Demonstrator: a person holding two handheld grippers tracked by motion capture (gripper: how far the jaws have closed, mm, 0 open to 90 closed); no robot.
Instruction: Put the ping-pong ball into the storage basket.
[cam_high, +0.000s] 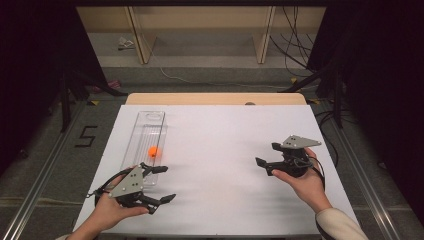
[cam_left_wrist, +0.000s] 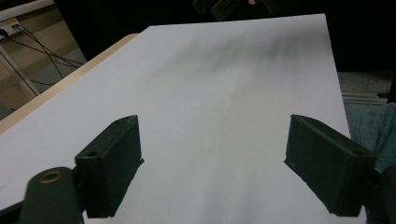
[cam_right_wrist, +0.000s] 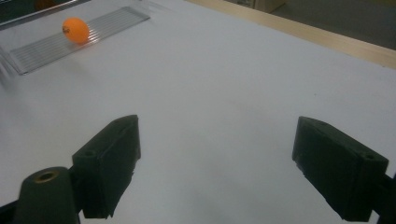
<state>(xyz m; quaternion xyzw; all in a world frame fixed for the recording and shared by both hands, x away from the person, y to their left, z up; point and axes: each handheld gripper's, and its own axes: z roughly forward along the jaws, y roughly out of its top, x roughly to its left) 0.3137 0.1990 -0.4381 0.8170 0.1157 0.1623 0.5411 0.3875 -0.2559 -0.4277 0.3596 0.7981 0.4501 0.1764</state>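
High view, orange ball (cam_high: 153, 151) in clear tray (cam_high: 135, 150), just beyond left tool (cam_high: 162, 184), both tools spread apart, empty

Orange ball (cam_high: 153, 151) in clear tray (cam_high: 150, 120)

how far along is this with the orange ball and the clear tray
Already done: the orange ball lies in the clear tray. In hand: nothing; the left gripper and right gripper are both open and empty over the white table. Whatever involves the ball is left.
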